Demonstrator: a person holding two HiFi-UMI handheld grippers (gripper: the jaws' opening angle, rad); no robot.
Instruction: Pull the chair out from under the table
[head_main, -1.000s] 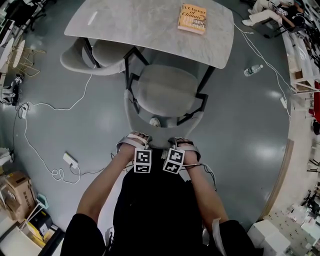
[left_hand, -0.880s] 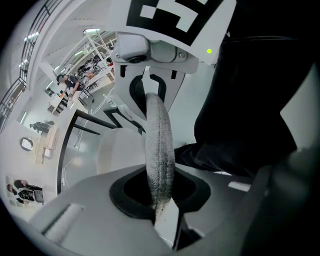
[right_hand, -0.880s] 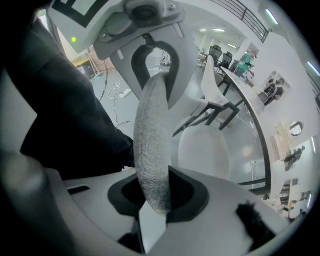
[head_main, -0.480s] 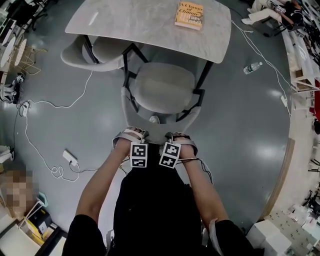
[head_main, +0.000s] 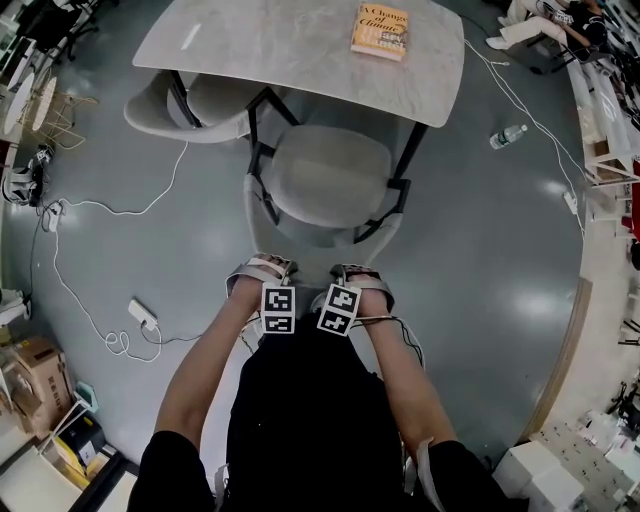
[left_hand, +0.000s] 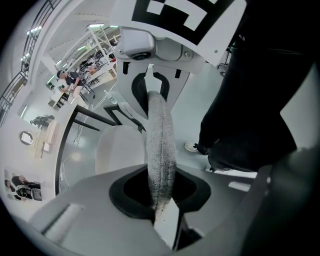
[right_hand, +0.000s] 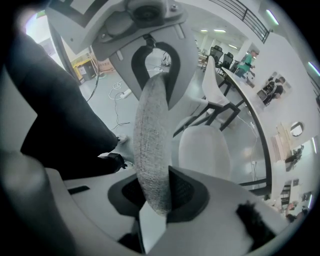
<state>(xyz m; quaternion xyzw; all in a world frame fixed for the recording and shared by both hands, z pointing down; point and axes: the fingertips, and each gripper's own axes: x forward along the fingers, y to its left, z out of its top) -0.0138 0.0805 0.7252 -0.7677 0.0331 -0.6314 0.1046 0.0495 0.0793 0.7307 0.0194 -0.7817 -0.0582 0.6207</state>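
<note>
Orange book (head_main: 381, 31), water bottle (head_main: 508, 136), floor cable (head_main: 100, 212)

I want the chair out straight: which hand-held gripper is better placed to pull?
Right hand-held gripper, marginally. It and the left hand-held gripper both clamp the backrest, but it sits nearer the middle, likely twisting the chair less.

Grey upholstered chair (head_main: 330, 175), upright, mostly clear of pale marbled table (head_main: 280, 50)
</note>
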